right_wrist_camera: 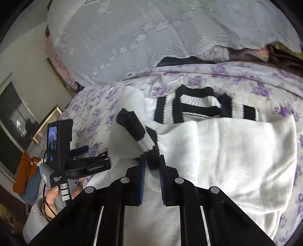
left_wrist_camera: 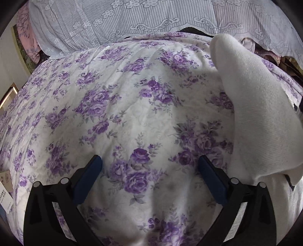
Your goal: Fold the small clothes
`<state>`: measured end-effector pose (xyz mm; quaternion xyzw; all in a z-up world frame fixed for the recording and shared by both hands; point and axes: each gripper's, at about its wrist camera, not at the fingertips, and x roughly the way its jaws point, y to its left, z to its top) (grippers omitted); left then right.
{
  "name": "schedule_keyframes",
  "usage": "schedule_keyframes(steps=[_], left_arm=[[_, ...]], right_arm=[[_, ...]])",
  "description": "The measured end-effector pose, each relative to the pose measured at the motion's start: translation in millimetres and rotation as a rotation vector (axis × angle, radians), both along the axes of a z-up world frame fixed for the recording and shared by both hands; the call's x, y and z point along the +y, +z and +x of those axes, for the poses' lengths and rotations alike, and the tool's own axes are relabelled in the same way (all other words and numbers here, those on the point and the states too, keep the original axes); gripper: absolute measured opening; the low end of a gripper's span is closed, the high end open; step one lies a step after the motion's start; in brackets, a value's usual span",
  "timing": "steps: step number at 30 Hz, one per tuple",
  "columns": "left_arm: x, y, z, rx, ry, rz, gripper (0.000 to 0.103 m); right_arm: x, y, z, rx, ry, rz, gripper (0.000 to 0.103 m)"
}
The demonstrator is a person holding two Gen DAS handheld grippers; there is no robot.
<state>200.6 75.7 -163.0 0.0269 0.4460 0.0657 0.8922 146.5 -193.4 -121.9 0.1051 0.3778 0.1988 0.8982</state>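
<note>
A small white knit sweater (right_wrist_camera: 227, 155) with black-and-white striped trim (right_wrist_camera: 204, 107) lies on the floral bedspread (right_wrist_camera: 90, 113). My right gripper (right_wrist_camera: 153, 160) is shut on the black-and-white cuff (right_wrist_camera: 140, 134) of its sleeve, lifted over the body. In the left wrist view the raised white sleeve (left_wrist_camera: 253, 106) hangs at the right. My left gripper (left_wrist_camera: 149, 160) is open and empty above the bedspread (left_wrist_camera: 117, 106), left of the sleeve. The left gripper also shows in the right wrist view (right_wrist_camera: 83, 151), held in a hand.
A lace-covered pile (left_wrist_camera: 132, 17) lies along the far edge of the bed, with dark and brown cloth (right_wrist_camera: 246, 53) beside it. An orange garment (right_wrist_camera: 24, 170) hangs at the left by a framed window. Paper tags (left_wrist_camera: 5, 191) lie at the bed's left edge.
</note>
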Motion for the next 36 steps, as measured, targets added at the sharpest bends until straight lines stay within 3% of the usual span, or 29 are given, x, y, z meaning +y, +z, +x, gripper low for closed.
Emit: schedule_keyframes(steps=[4,9,12,13,14,15,18,21,23,25,28,29,30,31,34,36], left_arm=[[5.7,7.6,-4.4,-0.037,0.005,-0.044,0.099],[1.9,4.1,-2.1,-0.018,0.005,-0.011,0.099],[3.8,4.1,-2.1,-0.015,0.009,-0.022,0.099],[3.2,4.2,-2.4,-0.017,0.008,-0.017,0.099],[3.7,3.7,-2.0,-0.018,0.008,-0.012,0.099],[3.4,3.9,-2.4,-0.02,0.007,-0.008,0.099],[4.0,5.0,-2.8,-0.026,0.005,-0.011,0.099],[2.9,5.5,-3.2,-0.029,0.002,-0.007,0.099],[1.6,5.9,-3.7,-0.029,0.0,-0.003,0.099],[1.3,5.9,-3.8,-0.028,0.001,-0.006,0.099],[0.0,6.0,-3.8,-0.027,0.001,-0.003,0.099],[-0.2,6.3,-4.1,-0.029,0.002,-0.003,0.099],[0.4,7.9,-5.2,-0.038,0.004,-0.006,0.098],[1.7,11.1,-6.9,-0.057,0.008,-0.012,0.098],[6.4,23.4,-13.0,-0.121,0.015,-0.04,0.098],[7.0,24.2,-12.2,-0.121,0.021,-0.035,0.098]], right_arm=[[-2.4,-5.3,-2.1,0.008,-0.023,-0.014,0.014],[15.1,-0.3,3.1,-0.02,-0.063,-0.102,0.014],[1.0,-3.3,10.5,-0.002,-0.133,-0.059,0.015],[-3.8,-4.0,11.5,-0.005,-0.146,-0.044,0.02],[-6.1,-4.3,10.9,-0.003,-0.15,-0.033,0.036],[-6.6,-4.4,10.0,-0.003,-0.144,-0.023,0.041],[3.9,-1.9,5.5,-0.028,-0.085,-0.051,0.044],[21.4,2.0,10.5,-0.064,-0.067,-0.149,0.046],[26.0,2.0,20.8,-0.056,-0.065,-0.165,0.052],[19.8,-0.4,34.3,-0.021,-0.1,-0.119,0.056],[6.3,-10.3,51.8,0.073,-0.117,0.056,0.056],[5.0,-10.8,52.8,0.071,-0.133,0.077,0.048],[3.2,-10.0,52.8,0.056,-0.146,0.088,0.033],[2.1,-8.9,53.2,0.054,-0.137,0.114,0.011],[-19.1,11.9,41.1,-0.044,-0.225,0.146,0.01],[-55.5,23.7,25.9,-0.102,-0.345,0.188,0.01]])
